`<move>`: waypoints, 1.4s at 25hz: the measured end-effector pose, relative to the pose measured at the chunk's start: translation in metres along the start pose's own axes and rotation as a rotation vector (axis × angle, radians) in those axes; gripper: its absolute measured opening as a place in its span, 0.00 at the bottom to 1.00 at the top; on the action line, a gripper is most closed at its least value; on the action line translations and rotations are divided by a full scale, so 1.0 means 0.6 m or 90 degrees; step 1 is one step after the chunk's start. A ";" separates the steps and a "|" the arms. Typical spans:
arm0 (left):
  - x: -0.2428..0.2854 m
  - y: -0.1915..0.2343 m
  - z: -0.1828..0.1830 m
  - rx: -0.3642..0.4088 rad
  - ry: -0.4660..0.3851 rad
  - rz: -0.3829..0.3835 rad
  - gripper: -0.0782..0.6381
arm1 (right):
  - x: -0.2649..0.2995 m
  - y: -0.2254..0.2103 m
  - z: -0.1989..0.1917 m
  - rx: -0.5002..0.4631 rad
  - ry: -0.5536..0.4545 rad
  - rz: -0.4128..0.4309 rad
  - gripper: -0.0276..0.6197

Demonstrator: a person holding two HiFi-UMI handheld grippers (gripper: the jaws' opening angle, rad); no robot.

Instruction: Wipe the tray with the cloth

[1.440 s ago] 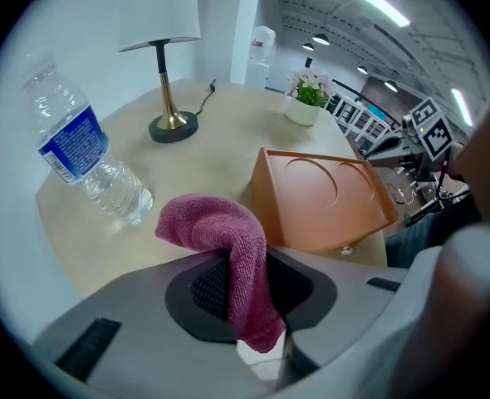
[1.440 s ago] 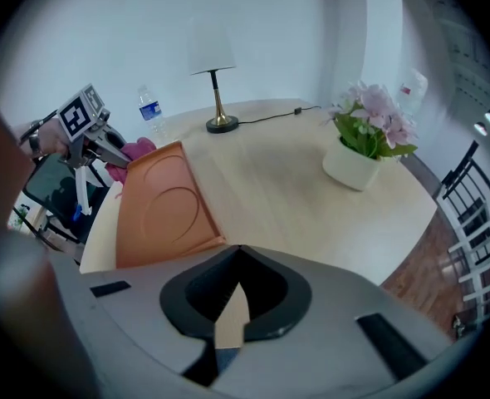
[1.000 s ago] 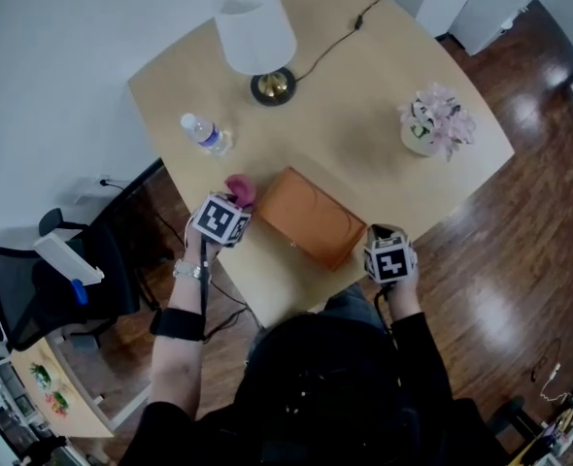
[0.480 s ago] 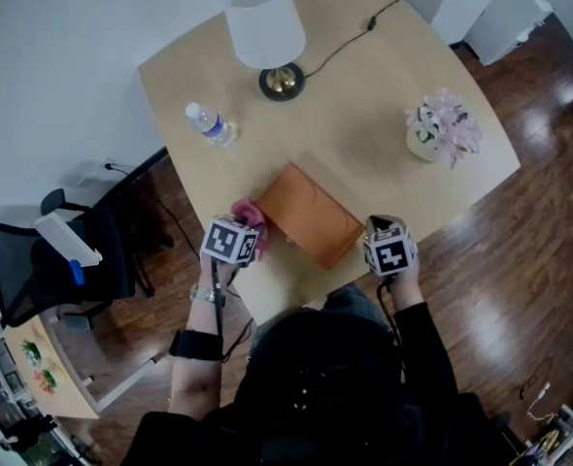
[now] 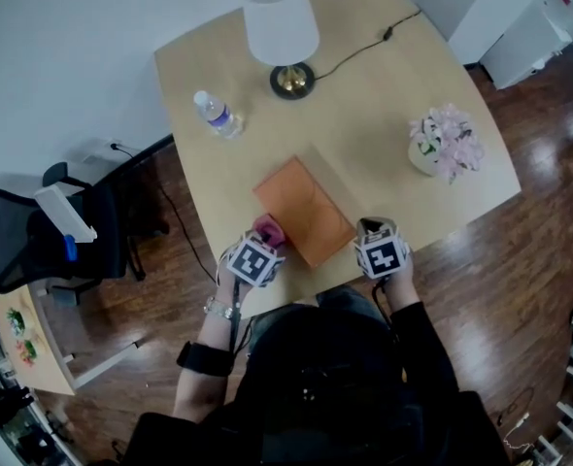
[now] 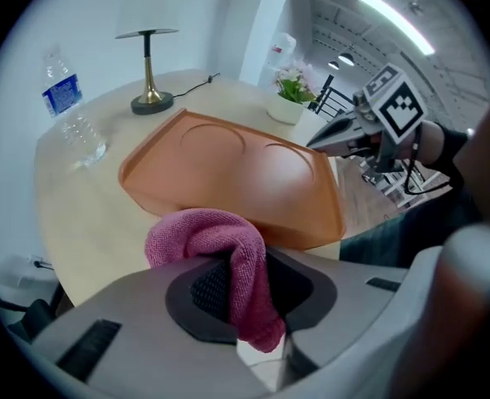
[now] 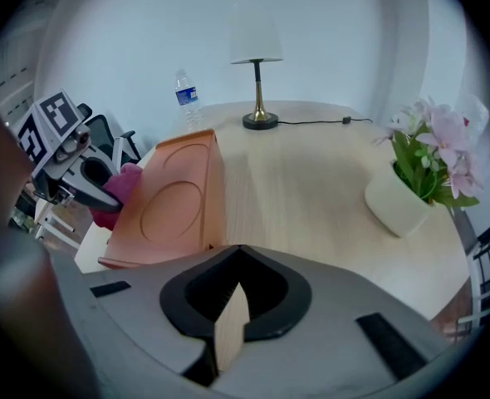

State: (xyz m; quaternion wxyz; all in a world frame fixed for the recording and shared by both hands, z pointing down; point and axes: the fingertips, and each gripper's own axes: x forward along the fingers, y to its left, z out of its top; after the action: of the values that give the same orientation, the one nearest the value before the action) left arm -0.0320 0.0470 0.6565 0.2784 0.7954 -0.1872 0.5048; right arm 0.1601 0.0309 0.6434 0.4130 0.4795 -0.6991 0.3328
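The orange tray (image 5: 304,212) lies on the wooden table (image 5: 384,134) near its front edge. In the left gripper view the tray (image 6: 228,173) has two round hollows. My left gripper (image 5: 267,236) is shut on a pink cloth (image 5: 270,228) at the tray's near left corner. The cloth (image 6: 216,239) bulges out between the jaws of the left gripper (image 6: 245,293), touching the tray's rim. My right gripper (image 5: 370,228) is at the tray's near right corner. The right gripper (image 7: 231,322) is shut, with nothing between its jaws, and the tray (image 7: 174,202) lies to its left.
A lamp (image 5: 285,27) with its cable (image 5: 364,47) stands at the back of the table. A water bottle (image 5: 217,115) stands at the back left and a pot of pink flowers (image 5: 442,144) at the right. An office chair (image 5: 44,236) stands on the wooden floor at the left.
My left gripper has carried the pink cloth from the tray's far left corner along its left side to the near left corner. The right gripper has stayed at the near right corner.
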 end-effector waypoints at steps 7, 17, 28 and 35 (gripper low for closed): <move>0.037 -0.125 -0.037 0.043 0.024 -0.061 0.24 | 0.005 0.002 0.005 -0.022 -0.002 0.011 0.05; 0.015 -0.102 -0.075 0.018 0.037 -0.058 0.24 | 0.004 0.003 0.006 -0.012 -0.002 0.017 0.05; -0.008 0.192 0.014 -0.076 -0.027 0.061 0.24 | -0.001 -0.006 0.000 -0.003 0.008 0.006 0.05; 0.018 0.166 0.035 -0.065 -0.041 0.030 0.24 | 0.002 -0.019 0.009 -0.019 0.002 0.002 0.05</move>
State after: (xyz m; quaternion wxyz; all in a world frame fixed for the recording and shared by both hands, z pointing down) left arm -0.0705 -0.0435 0.6846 0.3004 0.7915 -0.2399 0.4752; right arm 0.1694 0.0220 0.6432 0.4206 0.4717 -0.7042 0.3235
